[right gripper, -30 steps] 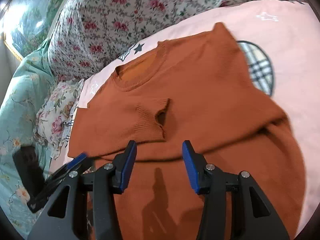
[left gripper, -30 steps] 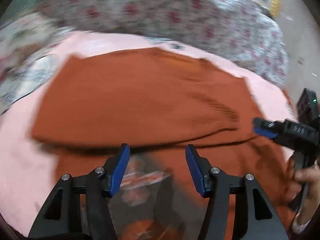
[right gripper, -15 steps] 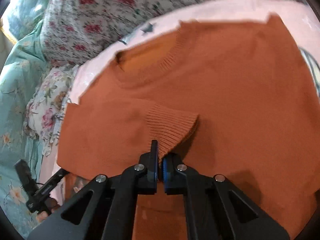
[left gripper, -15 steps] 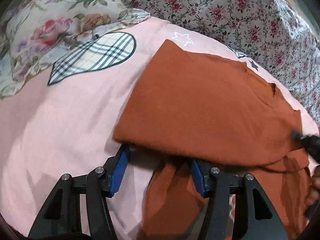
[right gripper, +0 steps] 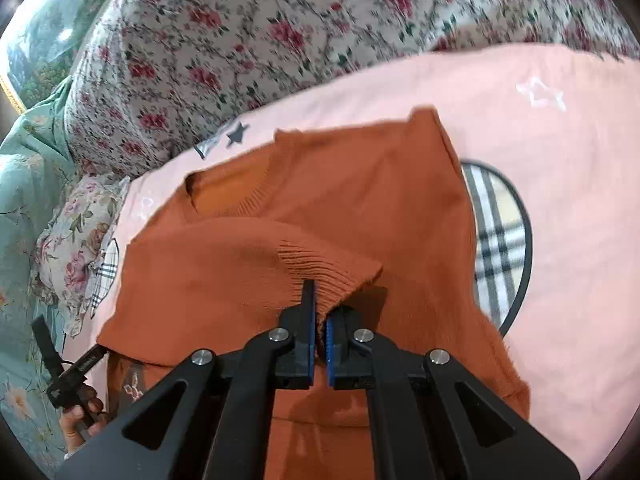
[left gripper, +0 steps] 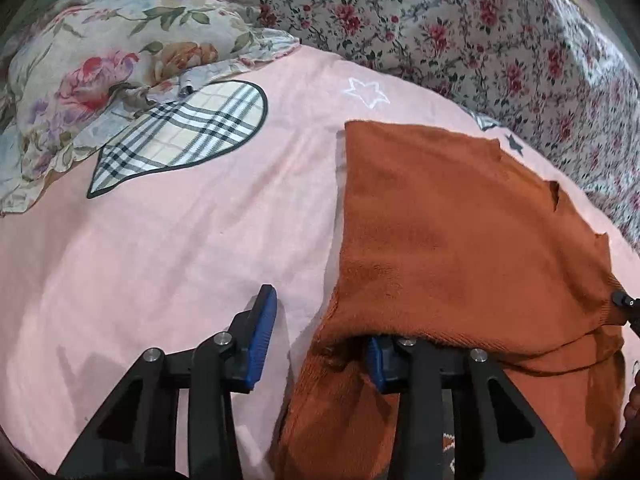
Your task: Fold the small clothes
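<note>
So the pink blanket (left gripper: 168,240) covers the bed, with the orange sweater (right gripper: 360,184) spread flat on it, neckline toward the flowery quilt (right gripper: 240,40). A plaid heart patch (left gripper: 180,132) on the blanket sits just beside the sweater's edge. The right gripper (right gripper: 319,344) is pinched tight on the ribbed sleeve cuff (right gripper: 328,268), lifted a bit over the sweater's middle. The left gripper (left gripper: 320,340) is spread wide at the sweater's side edge, one finger on bare blanket, the other tucked under the knit.
</note>
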